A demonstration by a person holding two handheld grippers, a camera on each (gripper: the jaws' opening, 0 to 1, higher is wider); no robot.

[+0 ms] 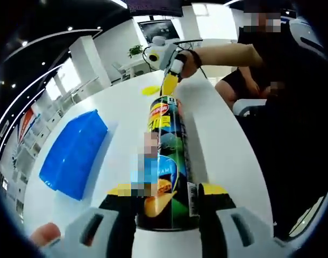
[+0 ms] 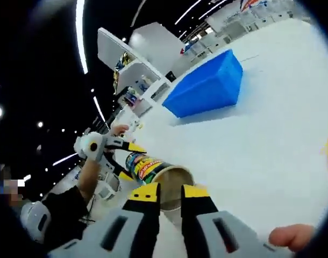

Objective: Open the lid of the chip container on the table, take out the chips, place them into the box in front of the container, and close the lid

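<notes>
Left gripper view: chip container [image 1: 166,166] lying along the white counter [image 1: 126,107], base end clamped between the left tongs [image 1: 166,207], yellow-tipped jaws pressed against its sides. At the far end, right tongs [image 1: 169,83] meeting the mouth of the tube. Yellow lid [image 1: 150,90] lying flat on the counter just beyond, so the tube already open. Blue box [image 1: 75,153] off to the side, near but apart from the tube; inside not visible from here.

Right gripper view: open mouth of the chip container [image 2: 172,185] directly ahead of the right tongs [image 2: 170,196], jaws nearly together at or just inside the rim; whether pinching chips or merely closed, impossible to tell. Pale interior, contents unclear. Left tongs [image 2: 129,156] gripping the tube further back. Blue box [image 2: 207,86] well apart across the counter, seen from outside, contents hidden (opening turned away from the lens). Yellow sliver at the edge, probably the lid.

Judgement: tube light, stiff cardboard, smooth and prone to roll, so best held round the body near the base as now. Chips brittle and thin; gentle pinch on the stack's edges, no squeezing.
</notes>
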